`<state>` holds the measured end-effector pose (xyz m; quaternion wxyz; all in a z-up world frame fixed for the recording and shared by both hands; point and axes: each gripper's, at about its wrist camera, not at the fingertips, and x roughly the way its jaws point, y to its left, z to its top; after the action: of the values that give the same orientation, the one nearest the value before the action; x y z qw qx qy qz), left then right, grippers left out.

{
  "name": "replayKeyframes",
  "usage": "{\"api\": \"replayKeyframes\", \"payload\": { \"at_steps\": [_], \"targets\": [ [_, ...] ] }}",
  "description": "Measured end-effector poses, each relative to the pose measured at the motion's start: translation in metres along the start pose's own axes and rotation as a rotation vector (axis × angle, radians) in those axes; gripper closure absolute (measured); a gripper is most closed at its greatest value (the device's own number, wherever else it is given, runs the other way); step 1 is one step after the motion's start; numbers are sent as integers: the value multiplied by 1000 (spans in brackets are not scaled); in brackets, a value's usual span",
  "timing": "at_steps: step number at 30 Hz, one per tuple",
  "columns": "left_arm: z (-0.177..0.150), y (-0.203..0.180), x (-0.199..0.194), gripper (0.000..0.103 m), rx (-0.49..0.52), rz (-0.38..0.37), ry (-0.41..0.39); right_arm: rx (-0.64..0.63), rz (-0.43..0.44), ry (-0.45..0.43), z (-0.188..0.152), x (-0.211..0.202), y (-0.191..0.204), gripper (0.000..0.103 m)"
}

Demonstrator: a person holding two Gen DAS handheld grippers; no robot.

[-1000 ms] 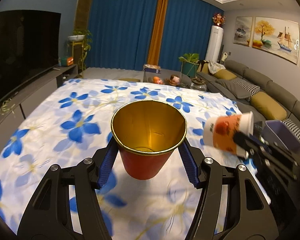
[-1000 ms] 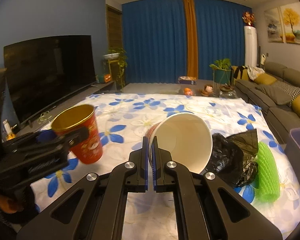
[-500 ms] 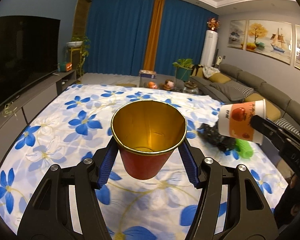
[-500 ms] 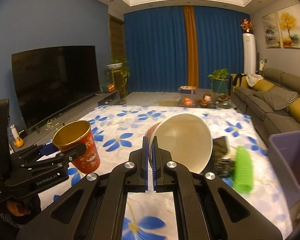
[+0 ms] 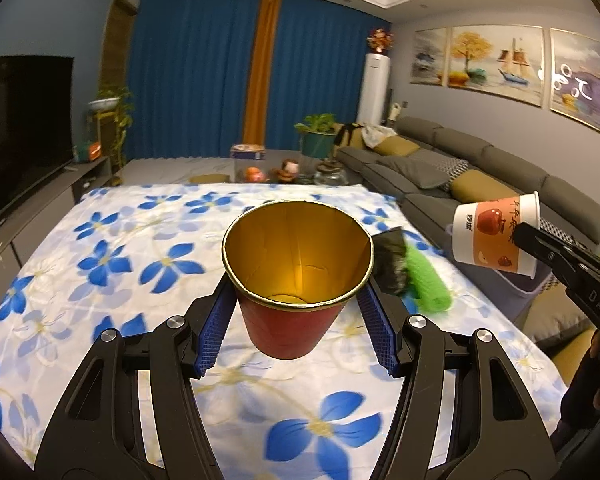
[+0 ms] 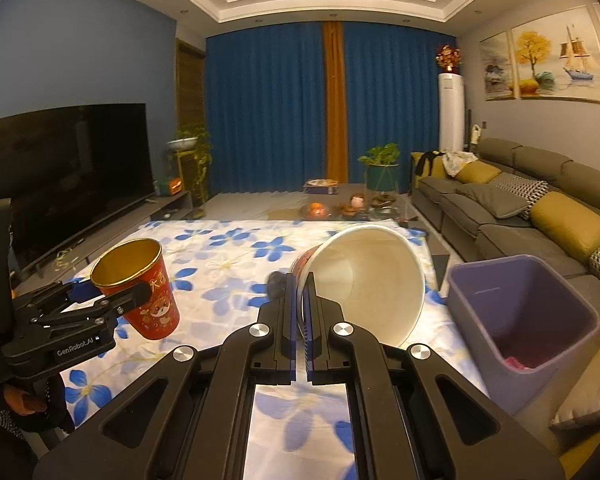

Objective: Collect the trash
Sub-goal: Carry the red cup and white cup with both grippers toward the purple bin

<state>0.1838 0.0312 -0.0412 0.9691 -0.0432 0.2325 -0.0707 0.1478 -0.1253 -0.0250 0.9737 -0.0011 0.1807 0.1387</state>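
My left gripper (image 5: pixel 296 304) is shut on a red paper cup (image 5: pixel 292 320) with a gold lining, held upright above the flowered tablecloth (image 5: pixel 120 248). In the right wrist view the same red cup (image 6: pixel 140 292) hangs at the left in the left gripper (image 6: pixel 112 298). My right gripper (image 6: pixel 300 300) is shut on the rim of a white paper cup (image 6: pixel 364 280), tipped on its side with its mouth toward the camera. That white cup (image 5: pixel 496 236) shows its orange label at the right of the left wrist view. A purple bin (image 6: pixel 520 312) stands just right of the white cup.
A black plastic bag (image 5: pixel 390 264) and a green foam net (image 5: pixel 428 280) lie on the tablecloth's right side. A grey sofa (image 6: pixel 520 208) runs along the right wall, a TV (image 6: pixel 68 160) along the left. A low table with plants and small items stands beyond the cloth.
Both grippers have risen and drawn back with their cups still held. The purple bin has come into fuller view beside the white cup, and the black bag and green net now lie farther off.
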Motion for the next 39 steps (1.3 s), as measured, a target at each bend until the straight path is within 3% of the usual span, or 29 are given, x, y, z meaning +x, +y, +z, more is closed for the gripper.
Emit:
{"api": "replayKeyframes", "payload": {
  "at_steps": [8,23,39],
  "targets": [
    [14,-59,21,43,77,-92,-10,44,-77,-22,1,-10,-46,99],
    [38,-200,98,43,196,-350,-21,172,-311,-17,-5,-4,-159,99],
    [29,-262,173,43,206,-504,65,233,-371,59,-29,20,-208,99]
  ]
}}
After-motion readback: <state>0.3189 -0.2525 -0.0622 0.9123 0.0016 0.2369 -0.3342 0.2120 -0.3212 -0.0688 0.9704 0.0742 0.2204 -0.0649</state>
